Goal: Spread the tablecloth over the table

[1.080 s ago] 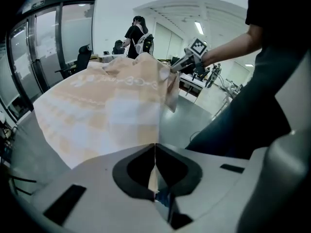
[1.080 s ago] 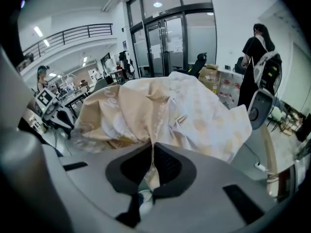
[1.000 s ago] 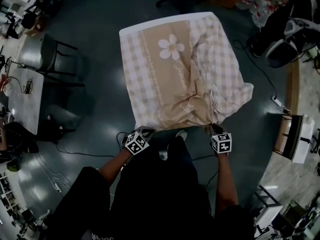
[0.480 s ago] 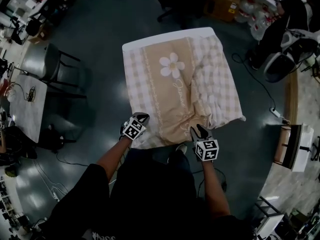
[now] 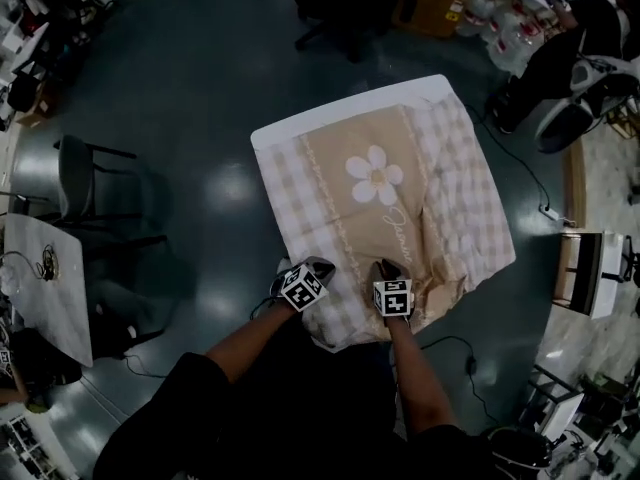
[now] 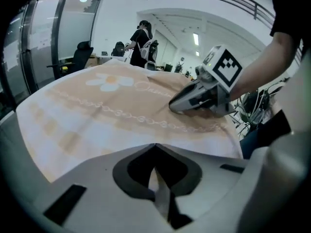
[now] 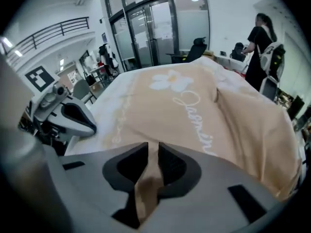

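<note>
The beige tablecloth [image 5: 335, 203], with a white flower [image 5: 375, 176] and checked borders, lies over the table [image 5: 340, 108], still rumpled on its right side. Both grippers are at its near edge, close together. My left gripper [image 5: 318, 265] is shut, and a thin pale sliver of the cloth's hem [image 6: 158, 188] is pinched in its jaws [image 6: 155, 146]. My right gripper [image 5: 385, 266] has just been closing, and a beige fold of cloth [image 7: 146, 183] fills the narrow gap between its jaws [image 7: 153, 147]. Each gripper shows in the other's view, the right gripper [image 6: 194, 98] and the left gripper [image 7: 73, 118].
A dark chair [image 5: 85, 173] and a white side table [image 5: 45, 283] stand at the left. At the back are an office chair [image 5: 335, 8] and a cardboard box [image 5: 430, 3]. A shelf [image 5: 590, 273] is on the right and a cable [image 5: 450, 343] lies on the floor. A person [image 7: 260, 38] stands beyond the table.
Both grippers moved in along the near edge and now sit closer together. The right one left the bunched corner and holds a fold nearer the middle. The rumpled right side lies flatter.
</note>
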The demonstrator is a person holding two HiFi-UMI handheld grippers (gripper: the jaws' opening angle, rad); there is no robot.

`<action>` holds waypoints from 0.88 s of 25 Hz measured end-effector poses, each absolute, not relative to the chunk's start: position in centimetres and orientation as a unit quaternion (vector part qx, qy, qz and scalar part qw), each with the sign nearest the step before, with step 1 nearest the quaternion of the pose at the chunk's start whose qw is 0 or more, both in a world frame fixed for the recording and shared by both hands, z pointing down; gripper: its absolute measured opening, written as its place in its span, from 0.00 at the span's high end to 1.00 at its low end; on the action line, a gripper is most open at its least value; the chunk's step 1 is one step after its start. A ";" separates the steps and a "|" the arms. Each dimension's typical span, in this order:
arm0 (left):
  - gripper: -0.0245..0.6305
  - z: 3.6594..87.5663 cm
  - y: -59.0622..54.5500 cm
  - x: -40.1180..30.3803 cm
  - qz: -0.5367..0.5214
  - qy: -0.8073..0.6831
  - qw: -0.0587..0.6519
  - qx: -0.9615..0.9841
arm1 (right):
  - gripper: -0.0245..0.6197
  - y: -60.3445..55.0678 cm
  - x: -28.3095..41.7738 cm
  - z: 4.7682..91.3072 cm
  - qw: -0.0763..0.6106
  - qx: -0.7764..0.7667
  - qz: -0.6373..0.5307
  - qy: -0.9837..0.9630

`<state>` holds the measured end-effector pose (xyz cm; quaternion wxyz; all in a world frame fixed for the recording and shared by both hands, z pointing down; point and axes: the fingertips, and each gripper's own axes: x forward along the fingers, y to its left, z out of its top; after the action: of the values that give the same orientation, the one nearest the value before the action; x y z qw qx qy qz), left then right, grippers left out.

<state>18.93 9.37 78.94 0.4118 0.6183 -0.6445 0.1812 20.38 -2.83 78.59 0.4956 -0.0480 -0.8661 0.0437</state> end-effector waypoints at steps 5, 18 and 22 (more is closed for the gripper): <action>0.94 79.7 10.8 13.4 0.138 -0.633 0.450 0.615 | 0.84 -2.6 14.3 79.2 0.476 0.006 0.052 -0.878; 0.93 79.1 15.2 5.1 0.194 -0.565 0.441 0.670 | 0.73 1.2 8.8 75.6 0.446 0.073 0.107 -0.886; 0.93 77.1 14.7 -0.2 0.208 -0.585 0.391 0.679 | 0.73 8.0 7.8 73.7 0.408 0.058 0.144 -0.900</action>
<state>-0.18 14.69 77.07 0.3909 0.6791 -0.5854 0.2082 7.77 8.02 73.70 0.4079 0.0583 -0.8997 0.1443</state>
